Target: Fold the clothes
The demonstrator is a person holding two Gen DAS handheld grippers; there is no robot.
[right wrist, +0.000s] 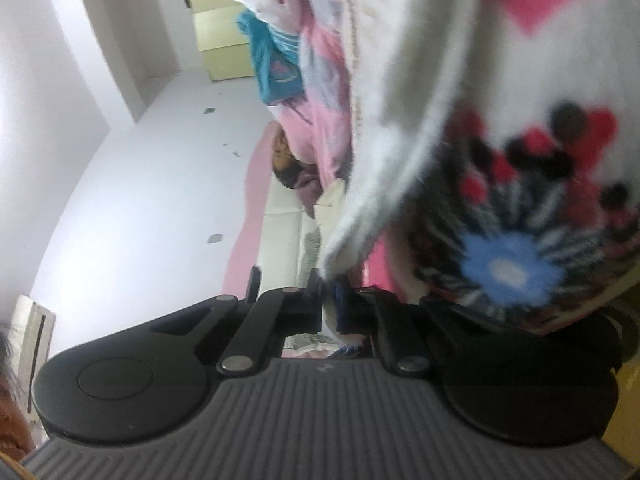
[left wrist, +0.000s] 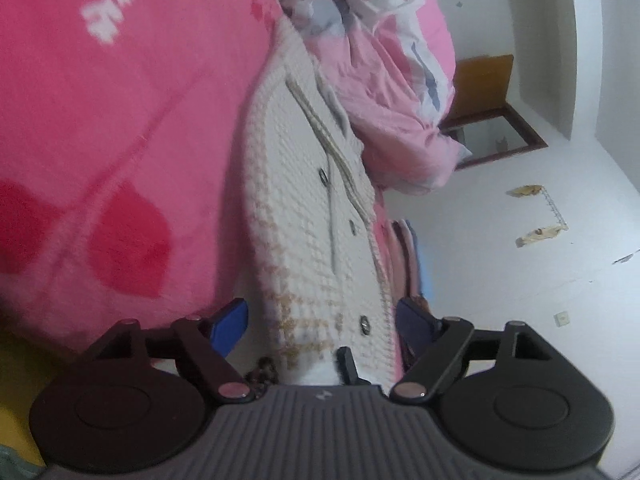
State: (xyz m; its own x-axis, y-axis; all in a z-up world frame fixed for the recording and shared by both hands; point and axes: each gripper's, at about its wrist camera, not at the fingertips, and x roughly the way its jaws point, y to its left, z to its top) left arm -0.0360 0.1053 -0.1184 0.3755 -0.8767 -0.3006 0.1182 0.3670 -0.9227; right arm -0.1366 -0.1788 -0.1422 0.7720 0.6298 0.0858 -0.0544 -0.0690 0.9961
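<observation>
Cream knitted cardigan (left wrist: 316, 216) with metal buttons lies spread on the pink blanket (left wrist: 120, 128) of the bed, beside a rumpled pink quilt (left wrist: 384, 80). The left tongs (left wrist: 320, 320) stand wide, their blue pads either side of the cardigan's near hem and not pressing it. The right tongs (right wrist: 330, 300) are pinched tight on a white fuzzy edge of cloth (right wrist: 384, 184).

1. Plain white painted wall (left wrist: 500, 280) with small marks and scraps of yellowed tape.
2. Dark wooden-framed mirror (left wrist: 496, 136) beside an orange-brown wooden panel (left wrist: 484, 84).
3. Pale yellow cabinet (right wrist: 224, 36) against the wall.
</observation>
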